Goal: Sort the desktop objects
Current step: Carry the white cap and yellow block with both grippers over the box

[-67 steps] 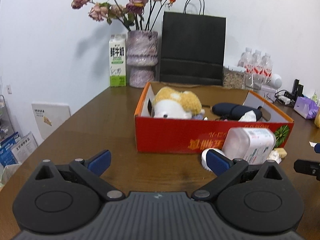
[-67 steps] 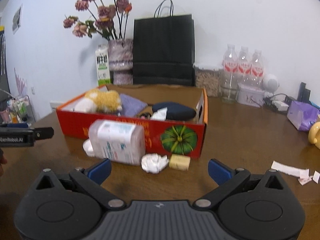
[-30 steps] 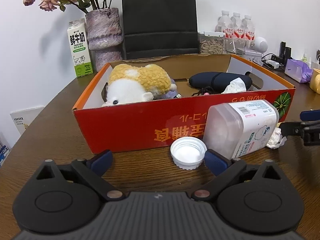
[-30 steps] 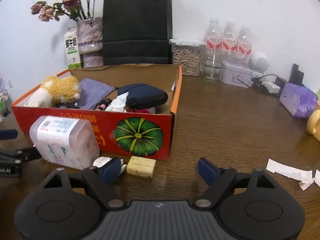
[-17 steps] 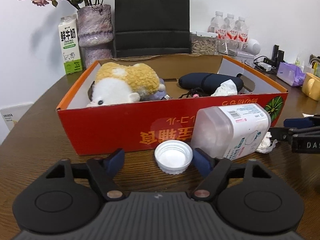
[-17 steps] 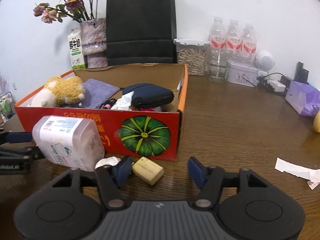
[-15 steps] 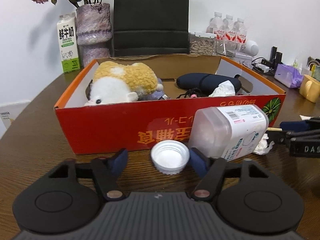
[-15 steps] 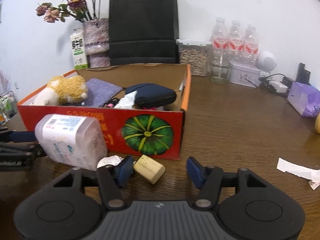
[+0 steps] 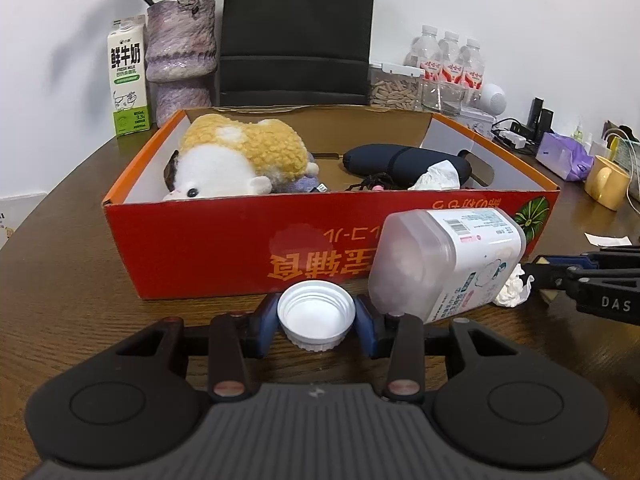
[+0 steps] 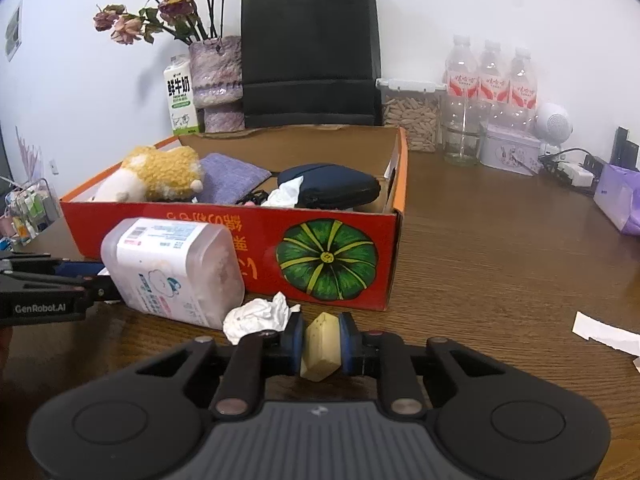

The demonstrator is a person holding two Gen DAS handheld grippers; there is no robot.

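My left tongs (image 9: pixel 316 322) have just been closing and now pinch the white lid (image 9: pixel 316 314), one blue pad against each side of its rim; the lid sits mouth-up on the tabletop (image 9: pixel 72 280), just before the front wall of the red box (image 9: pixel 224 240). My right tongs (image 10: pixel 322 342) have likewise just been closing and now clamp the yellowish block (image 10: pixel 322 346), which stands near the box's front right corner.

Risks, as I judge them: the lid is gripped across a shallow round rim and could slip or pop out on lifting. The block is held skewed, on edge, so it may rotate in the pads. The crumpled tissue (image 10: pixel 258 316) touches the left pad of the right tongs and may be dragged along. The tipped plastic jar (image 9: pixel 444 260) lies against the box wall just beside the left tongs and could be nudged into rolling.

Count outside the box: one lid, one block, one tissue, one jar. Inside: one plush toy (image 9: pixel 236 164), one dark pouch (image 9: pixel 400 160), one purple cloth (image 10: pixel 232 178), one tissue.
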